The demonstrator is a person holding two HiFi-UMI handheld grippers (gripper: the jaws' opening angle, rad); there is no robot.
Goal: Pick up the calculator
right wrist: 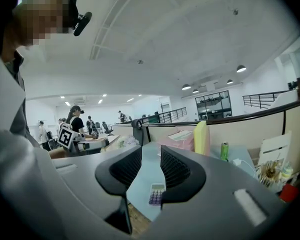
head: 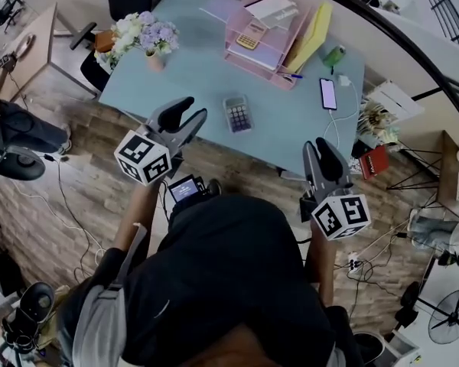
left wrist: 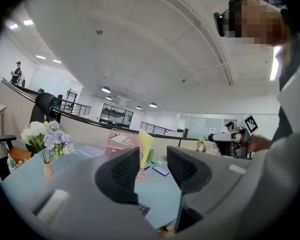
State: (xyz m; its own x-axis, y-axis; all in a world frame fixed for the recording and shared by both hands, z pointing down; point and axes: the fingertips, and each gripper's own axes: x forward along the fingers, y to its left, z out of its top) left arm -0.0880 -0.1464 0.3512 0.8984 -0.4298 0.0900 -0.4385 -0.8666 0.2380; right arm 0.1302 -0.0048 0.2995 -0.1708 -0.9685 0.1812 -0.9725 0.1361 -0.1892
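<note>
Dark-clad shoulders of the person (head: 222, 281) fill the lower middle of the head view, and just above them the left hand-held gripper (head: 193, 111) and the right hand-held gripper (head: 318, 145) are held up by the near edge of the pale blue table (head: 191, 71) — each with its jaws a little apart and nothing between them. In the middle of the frame the calculator (head: 238, 114) lies flat on the table, apart from both grippers. A pink tray (head: 260, 48) sits at upper middle and flowers (head: 141, 35) at upper left.
</note>
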